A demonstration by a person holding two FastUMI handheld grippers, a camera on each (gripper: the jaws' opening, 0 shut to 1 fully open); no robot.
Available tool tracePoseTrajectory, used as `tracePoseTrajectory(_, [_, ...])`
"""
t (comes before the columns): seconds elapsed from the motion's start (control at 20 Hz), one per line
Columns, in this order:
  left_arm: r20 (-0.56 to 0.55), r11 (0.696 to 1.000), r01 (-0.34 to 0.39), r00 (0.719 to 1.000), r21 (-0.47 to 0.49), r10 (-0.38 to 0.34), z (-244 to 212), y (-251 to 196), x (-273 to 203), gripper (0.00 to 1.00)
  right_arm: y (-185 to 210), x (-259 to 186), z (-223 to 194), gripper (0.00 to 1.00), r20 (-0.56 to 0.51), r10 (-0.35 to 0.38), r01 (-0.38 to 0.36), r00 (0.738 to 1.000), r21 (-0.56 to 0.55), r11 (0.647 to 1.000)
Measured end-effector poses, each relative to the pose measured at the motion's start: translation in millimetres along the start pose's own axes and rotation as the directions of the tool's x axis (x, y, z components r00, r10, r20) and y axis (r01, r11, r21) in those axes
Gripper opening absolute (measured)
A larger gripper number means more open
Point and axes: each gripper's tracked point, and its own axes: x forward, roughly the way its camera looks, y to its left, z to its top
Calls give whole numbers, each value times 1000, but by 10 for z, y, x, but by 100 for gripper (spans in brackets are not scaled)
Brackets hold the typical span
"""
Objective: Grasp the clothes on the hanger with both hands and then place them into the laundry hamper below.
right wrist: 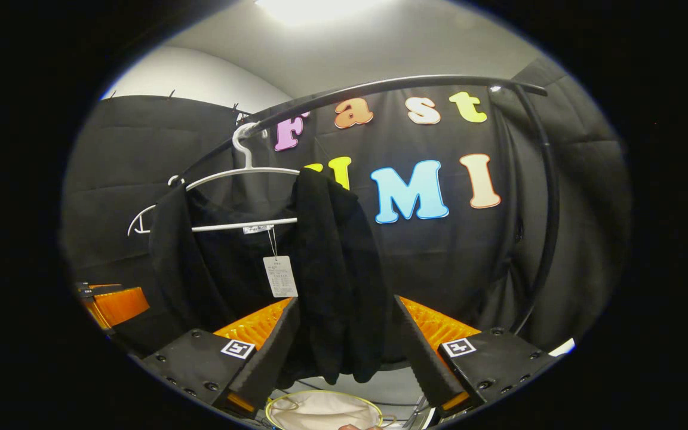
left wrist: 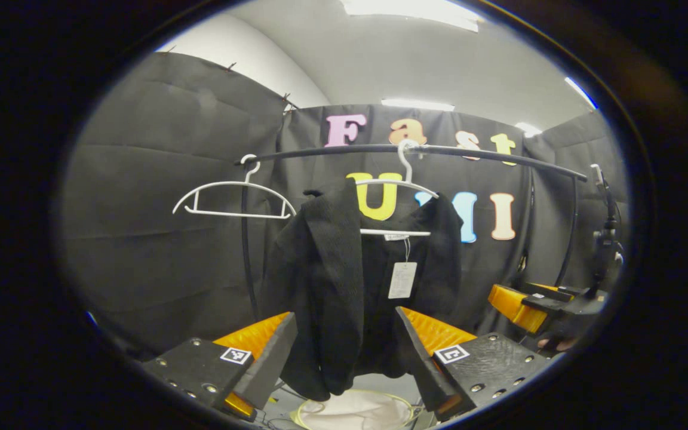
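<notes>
A black garment hangs on a white hanger from the black rail, with a paper tag at its collar. My left gripper is open; the garment's left front panel hangs between its spread fingers, which do not press on it. In the right gripper view the garment's other panel hangs between the fingers of my open right gripper. The pale hamper sits on the floor below the garment. Each view also catches the other gripper, the right one and the left one, off to the side.
An empty white hanger hangs at the left end of the rail. The rail's curved upright runs down at the right. A dark stand rises at the far right. Black cloth walls close the booth behind.
</notes>
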Motion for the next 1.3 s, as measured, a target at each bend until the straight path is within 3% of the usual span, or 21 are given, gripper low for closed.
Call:
tracePoseTrajectory(0.05, [0,1000,-12,1000,0,12,26,4,59,94,14,76,7,93,0,13,-13,1000,2,1000])
tracePoseTrajectory(0.25, [13,999,-44,999,-8,44,141,-12,331,94,104,427,52,98,-4,65,-65,998,31,997])
tracePoseTrajectory(0.3, [17,999,-45,999,-20,45,166,-42,394,94,143,504,70,93,-6,83,-83,997,41,996])
tracePoseTrajectory(0.55, [9,996,-75,997,-40,76,211,-80,737,94,283,860,192,92,9,136,-136,991,22,990])
tracePoseTrajectory(0.65, [1,994,-100,995,-47,101,217,-51,867,94,349,992,228,98,11,155,-156,988,21,988])
tracePoseTrajectory(0.7, [-7,992,-114,994,-57,113,203,-25,927,94,380,1050,234,92,7,164,-165,986,19,986])
tracePoseTrajectory(0.75, [-13,990,-125,992,-71,124,204,-9,989,94,405,1112,240,98,4,171,-171,985,15,985])
tracePoseTrajectory(0.85, [-20,983,-151,989,-102,150,205,57,1103,94,465,1219,242,98,-4,189,-189,982,10,982])
tracePoseTrajectory(0.9, [-23,980,-164,986,-117,162,196,91,1154,94,480,1260,239,93,-7,195,-195,981,10,981])
tracePoseTrajectory(0.95, [-26,976,-174,985,-130,172,197,118,1204,94,486,1292,234,100,-9,201,-201,980,10,980])
tracePoseTrajectory(1.05, [-32,971,-191,982,-142,189,185,180,1289,94,480,1350,223,100,-12,203,-203,979,12,979])
tracePoseTrajectory(1.2, [-25,966,-215,977,-141,214,235,254,1326,76,494,1406,226,98,-13,203,-203,979,30,979])
tracePoseTrajectory(1.3, [-26,971,-195,981,-139,193,222,202,1378,64,485,1443,235,100,-11,200,-200,980,32,979])
